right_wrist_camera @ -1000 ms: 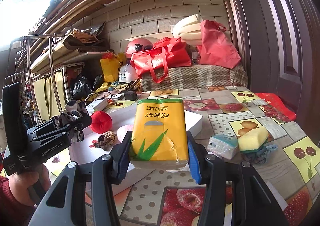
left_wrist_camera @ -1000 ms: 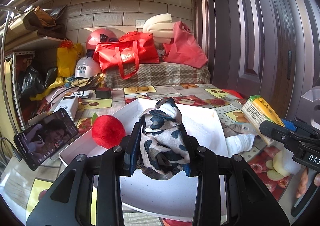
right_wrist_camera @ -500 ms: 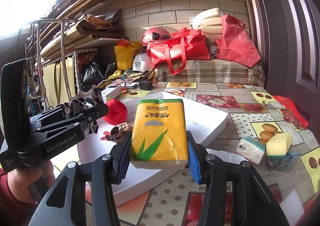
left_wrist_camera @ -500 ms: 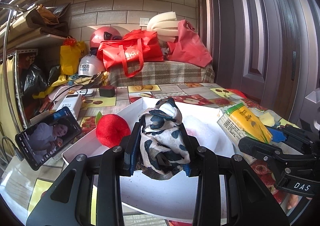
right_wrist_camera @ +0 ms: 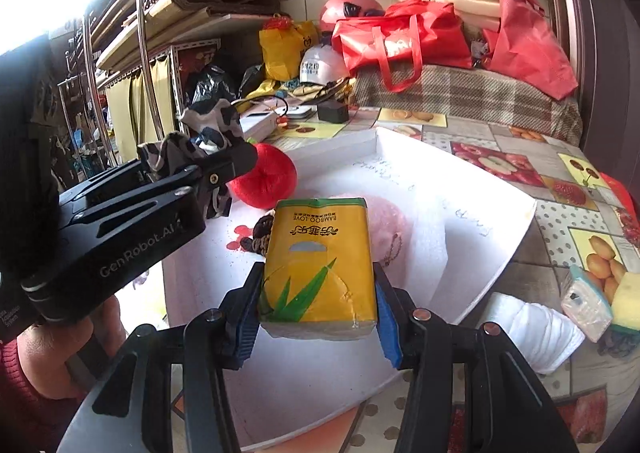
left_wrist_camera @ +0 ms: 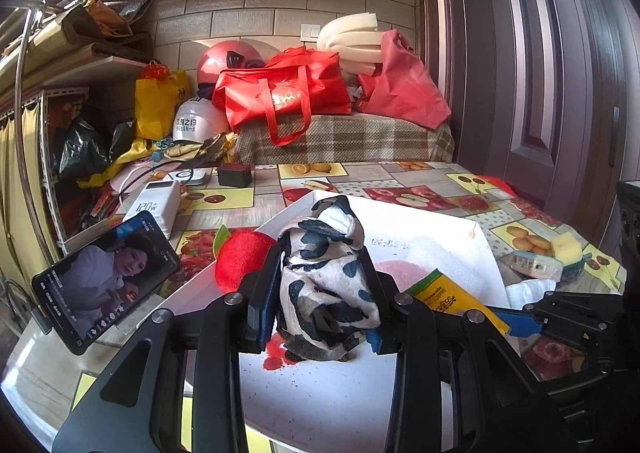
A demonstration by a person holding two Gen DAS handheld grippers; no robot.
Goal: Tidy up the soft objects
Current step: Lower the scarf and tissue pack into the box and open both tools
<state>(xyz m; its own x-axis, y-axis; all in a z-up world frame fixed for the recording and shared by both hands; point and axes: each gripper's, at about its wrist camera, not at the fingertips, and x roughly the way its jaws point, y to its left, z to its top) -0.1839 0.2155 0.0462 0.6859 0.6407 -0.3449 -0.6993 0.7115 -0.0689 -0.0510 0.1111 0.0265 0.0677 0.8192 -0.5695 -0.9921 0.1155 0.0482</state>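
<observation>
My right gripper has its jaws squeezed on a yellow tissue pack. I hold it just over the near part of the white tray. The pack is long from my jaws toward the far end of the tray, and it tips down a little at that far end. Its printed face looks up, and the words on it read upside down to me.

My left gripper has its jaws shut tight on a black-and-white spotted cloth. The cloth is bunched into a lump that stands tall between the jaws. It hangs over the near left part of the tray.

In the tray there are already some soft things: a red plush apple at the left side, a brown knotted bundle right behind my pack, and a pink fluffy thing half hidden by the pack.

So I think the job is partly done. Two things are in my jaws and not yet put down.

Beside the tray on the right, still on the table, lie a rolled white cloth, a small wrapped packet and a yellow sponge. I think these still need to go in.
</observation>
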